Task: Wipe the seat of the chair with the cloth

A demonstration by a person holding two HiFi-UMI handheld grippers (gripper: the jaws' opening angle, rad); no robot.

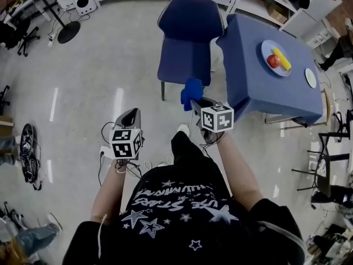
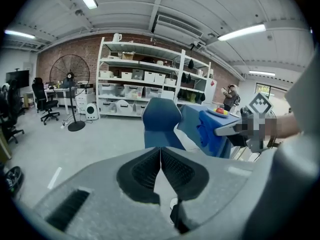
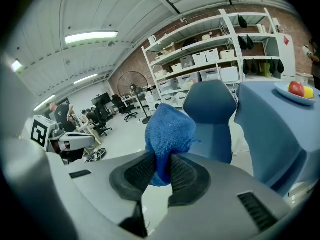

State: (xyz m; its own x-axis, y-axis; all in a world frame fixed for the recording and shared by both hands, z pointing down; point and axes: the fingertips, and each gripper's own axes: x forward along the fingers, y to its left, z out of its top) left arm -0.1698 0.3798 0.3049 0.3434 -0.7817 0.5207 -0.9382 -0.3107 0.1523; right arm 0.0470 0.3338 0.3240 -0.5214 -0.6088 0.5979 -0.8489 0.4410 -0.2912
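Note:
A blue chair [image 1: 185, 43] stands ahead of me on the floor, its seat [image 1: 183, 59] bare; it also shows in the left gripper view [image 2: 160, 126] and the right gripper view [image 3: 212, 116]. My right gripper [image 1: 193, 105] is shut on a bunched blue cloth [image 1: 191, 91], held in the air just short of the seat's front edge. In its own view the cloth [image 3: 167, 134] bulges up between the pads. My left gripper [image 1: 131, 115] hangs lower and to the left over the floor, shut with nothing in it; its pads [image 2: 160, 171] meet.
A table under a blue cover [image 1: 259, 76] stands right beside the chair, with a plate of fruit [image 1: 276, 58] on it. Shelving [image 2: 140, 79] lines the far wall. A standing fan [image 1: 66, 29] and office chairs sit at the left; cables lie on the floor [image 1: 83, 93].

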